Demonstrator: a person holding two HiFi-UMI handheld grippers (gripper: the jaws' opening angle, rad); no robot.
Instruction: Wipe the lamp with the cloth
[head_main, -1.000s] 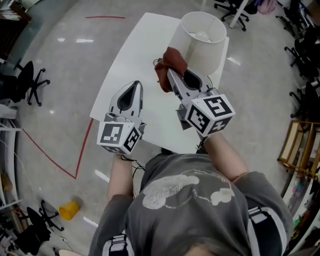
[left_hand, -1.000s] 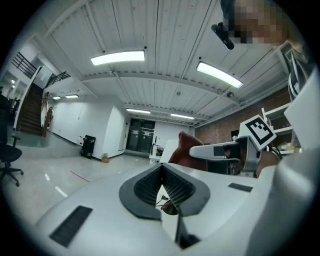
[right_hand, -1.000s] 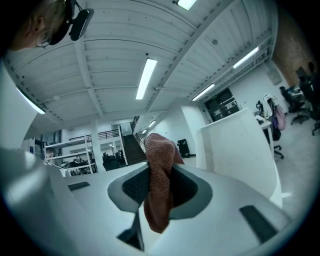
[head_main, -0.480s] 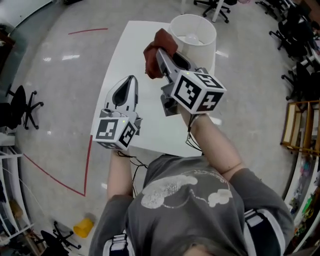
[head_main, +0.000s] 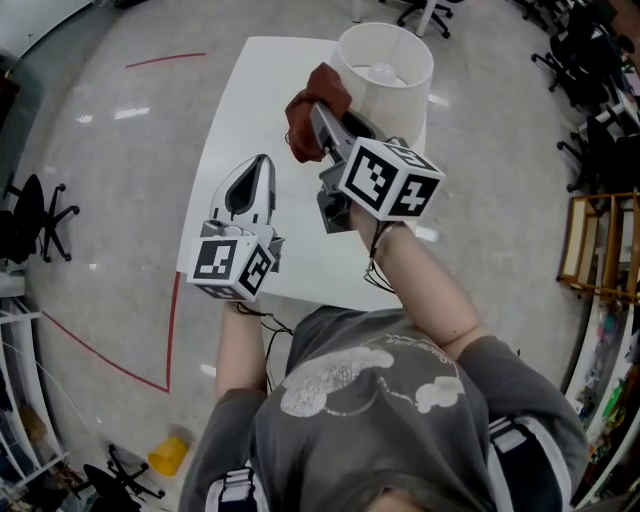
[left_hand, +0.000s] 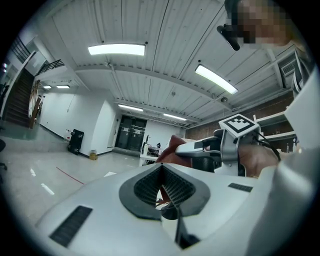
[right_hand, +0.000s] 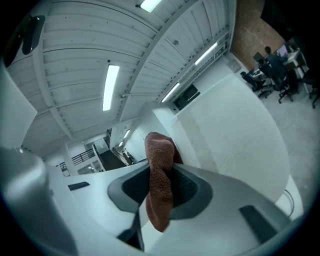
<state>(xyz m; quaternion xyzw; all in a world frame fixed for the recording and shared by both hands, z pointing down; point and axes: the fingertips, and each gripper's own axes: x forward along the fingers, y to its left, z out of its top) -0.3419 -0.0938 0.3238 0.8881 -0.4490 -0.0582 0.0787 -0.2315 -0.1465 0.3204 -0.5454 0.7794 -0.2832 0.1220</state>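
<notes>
Right claw (head_main: 318, 118) clenched on the red-brown cloth (head_main: 312, 100), which is bunched at its tip. Lamp (head_main: 395, 100) shade just right of that tip; contact unclear. Left claw (head_main: 257, 168) closed, empty, lower-left of the right claw, above desk (head_main: 240, 110). Versus 1 s ago: cloth nearer shade rim.

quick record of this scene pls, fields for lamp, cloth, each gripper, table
lamp: white lamp with a round shade, upright at the far end of the table, bulb visible inside
cloth: reddish-brown cloth, bunched, beside the near side of the shade; contact with it unclear
right gripper: right gripper raised, jaws shut on the cloth, pointing at the lamp
left gripper: left gripper jaws together, nothing between them, above the table, apart from the lamp
table: white table, top mostly bare
task state: cloth brought up to the shade
</notes>
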